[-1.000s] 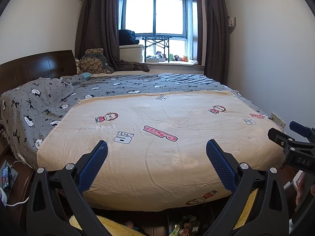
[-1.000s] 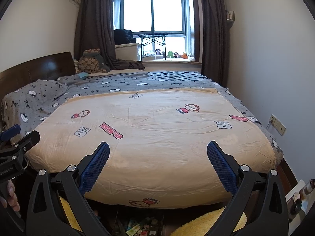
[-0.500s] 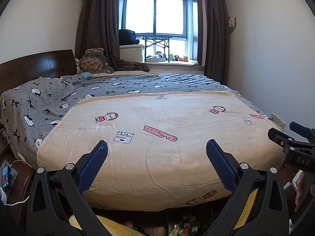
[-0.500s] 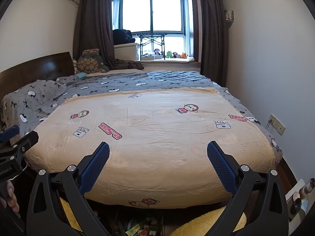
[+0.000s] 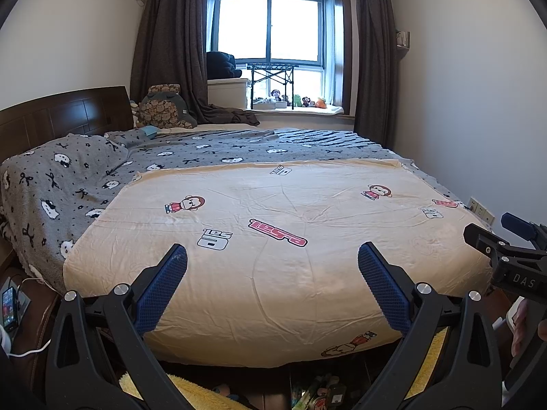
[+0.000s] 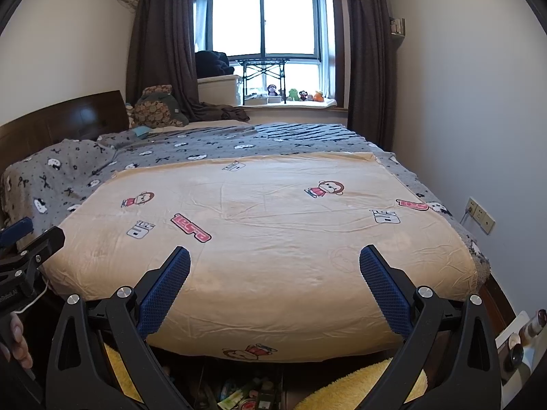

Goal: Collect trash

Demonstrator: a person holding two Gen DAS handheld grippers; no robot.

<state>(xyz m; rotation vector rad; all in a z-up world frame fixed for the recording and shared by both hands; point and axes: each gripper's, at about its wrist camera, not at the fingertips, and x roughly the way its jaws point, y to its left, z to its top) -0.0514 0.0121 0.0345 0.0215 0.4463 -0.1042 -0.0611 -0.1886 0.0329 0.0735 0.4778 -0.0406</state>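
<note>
Trash (image 6: 239, 398) lies below both spread, empty grippers (left (image 5: 271, 283), right (image 6: 273, 285)); tip them downward before reaching.

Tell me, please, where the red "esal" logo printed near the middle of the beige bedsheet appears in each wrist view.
Left wrist view: the red "esal" logo sits at centre, between the tool's fingers.
Right wrist view: the same logo sits left of centre, above the left finger.
Shared landmark: the window behind the bed.
</note>
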